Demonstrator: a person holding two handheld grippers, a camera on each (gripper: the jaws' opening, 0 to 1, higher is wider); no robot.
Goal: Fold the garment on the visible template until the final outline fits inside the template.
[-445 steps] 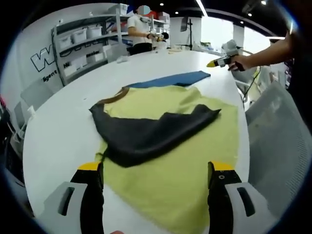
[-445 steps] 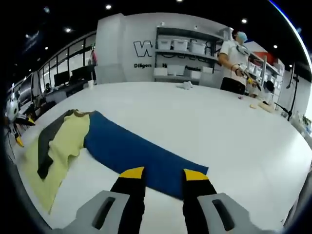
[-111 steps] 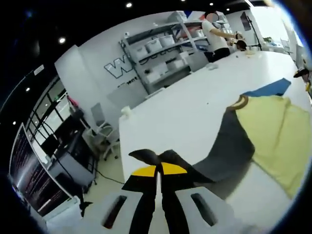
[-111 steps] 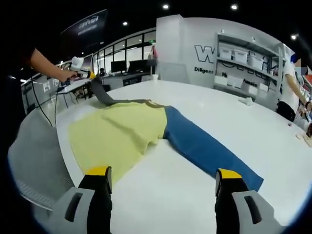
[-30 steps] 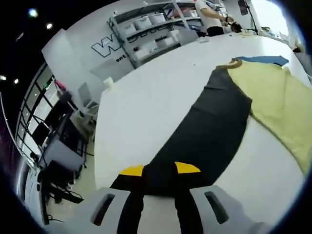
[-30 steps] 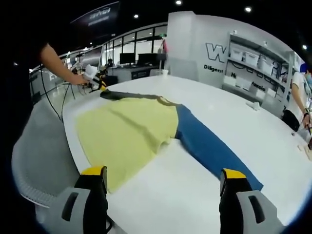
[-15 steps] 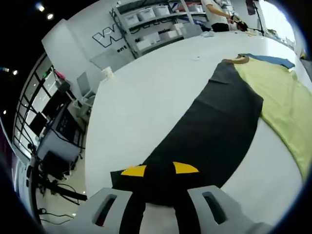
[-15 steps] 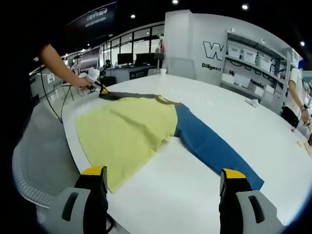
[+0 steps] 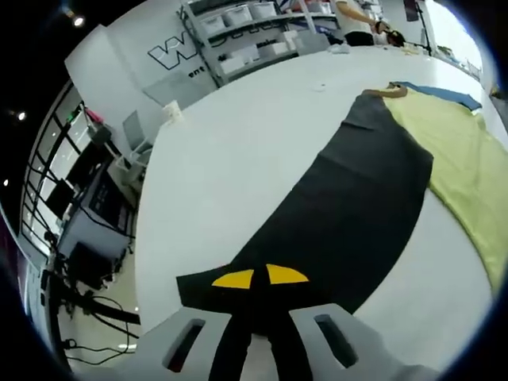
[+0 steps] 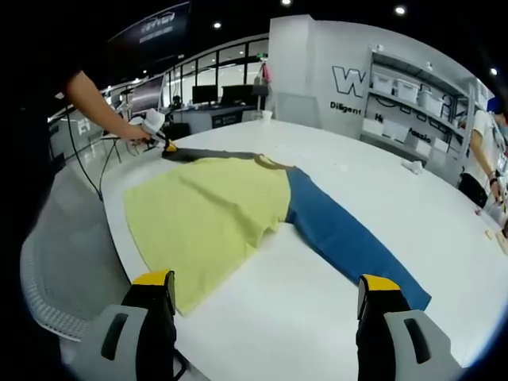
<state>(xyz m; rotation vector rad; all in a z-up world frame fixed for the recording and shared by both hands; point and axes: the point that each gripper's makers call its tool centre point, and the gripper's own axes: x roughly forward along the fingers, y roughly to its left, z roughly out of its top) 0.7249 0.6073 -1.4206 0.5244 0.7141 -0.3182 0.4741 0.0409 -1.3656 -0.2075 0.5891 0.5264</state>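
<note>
Your left gripper fingers pinch the black sleeve's cuff; lay it flat on the surface. Your right gripper hangs wide open, empty.

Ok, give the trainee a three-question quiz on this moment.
1. True or false: the left gripper is shut on the black sleeve.
2. Which gripper is open? A) left B) right
3. Fill in: opposite the black sleeve, the yellow shirt has a ____ sleeve.

Key: 1 true; 2 B; 3 blue.
</note>
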